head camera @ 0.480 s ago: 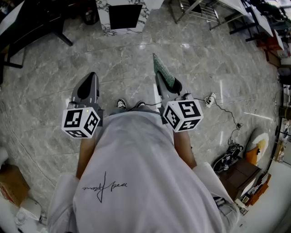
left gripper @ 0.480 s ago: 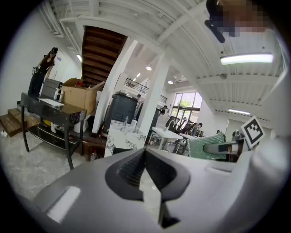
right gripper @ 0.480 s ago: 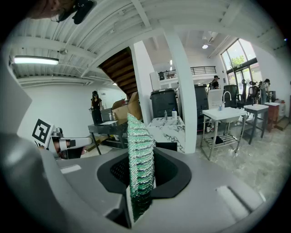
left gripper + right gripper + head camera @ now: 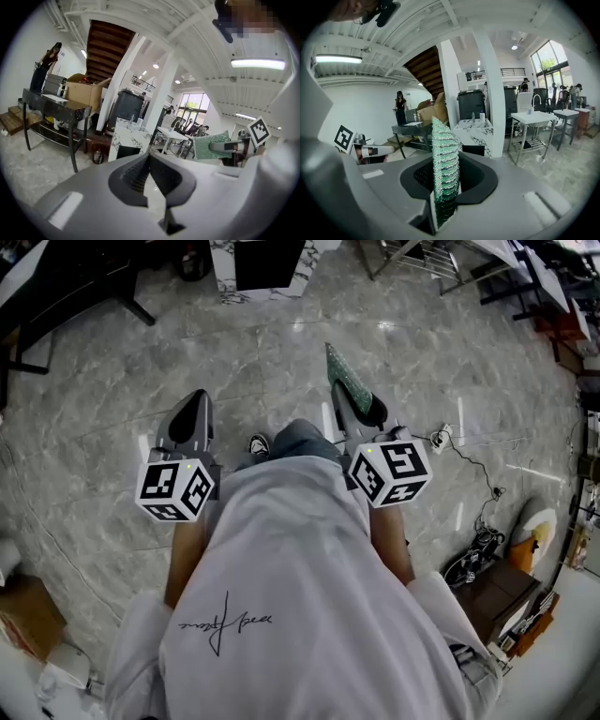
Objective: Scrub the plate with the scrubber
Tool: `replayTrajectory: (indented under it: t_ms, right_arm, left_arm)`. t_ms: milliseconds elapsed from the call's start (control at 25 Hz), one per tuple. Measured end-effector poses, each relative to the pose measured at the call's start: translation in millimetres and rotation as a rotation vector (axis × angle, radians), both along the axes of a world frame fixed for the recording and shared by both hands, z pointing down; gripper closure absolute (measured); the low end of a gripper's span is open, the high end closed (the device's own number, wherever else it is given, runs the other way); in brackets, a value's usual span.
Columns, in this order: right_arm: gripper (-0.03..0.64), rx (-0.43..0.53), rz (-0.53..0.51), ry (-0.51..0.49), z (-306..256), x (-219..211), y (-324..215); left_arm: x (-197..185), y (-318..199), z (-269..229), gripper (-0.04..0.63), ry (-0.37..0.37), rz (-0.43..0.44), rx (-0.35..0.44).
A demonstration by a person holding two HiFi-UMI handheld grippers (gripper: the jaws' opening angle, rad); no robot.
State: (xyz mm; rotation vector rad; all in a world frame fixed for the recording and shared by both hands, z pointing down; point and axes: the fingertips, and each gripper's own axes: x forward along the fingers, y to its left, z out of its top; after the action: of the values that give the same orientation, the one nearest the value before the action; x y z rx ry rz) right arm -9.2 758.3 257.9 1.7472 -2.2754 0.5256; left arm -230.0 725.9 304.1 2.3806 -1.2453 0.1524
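Marble floor, open hall, no plate in view. Left gripper is clenched and empty. Right gripper clamps the scrubber upright by its lower edge. Risk: the floppy scrubber may fold or slip out under scrubbing pressure. Count: two grippers, one scrubber, zero plates visible.

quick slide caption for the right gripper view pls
Right gripper shut on an upright green scrubber, pointed across the room toward a marble-patterned counter.
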Motion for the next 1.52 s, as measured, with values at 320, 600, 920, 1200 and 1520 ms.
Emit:
replayTrajectory:
  t_ms: [320, 600, 920, 1200, 1520]
  right_arm:
    - [0.562, -0.063, -0.025, -0.006, 19.8, 1.6, -21.2]
    - [0.563, -0.091, -0.099, -0.065, 35.2, 6.0, -94.8]
    - [0.561, -0.135, -0.144, -0.109, 34.5, 42.3, -198.6]
    - [0.561, -0.167, -0.091, -0.179, 46.2, 100.5, -277.0]
    - [0.561, -0.213, -0.043, -0.196, 69.4, 140.2, -332.7]
  left_arm:
    - [3.5, -15.8, 12.9, 0.6, -0.004, -0.006, -0.031]
    - [15.5, -71.4, 12.8, 0.6, -0.036, -0.04, -0.03]
    - [56.3, -177.1, -1.2, 0.6, -0.044, -0.053, -0.04]
    - [114.0, -259.5, -20.6, 0.6, -0.022, -0.019, -0.004]
    - [152.5, -313.5, -20.8, 0.6, -0.046, 0.006, -0.003]
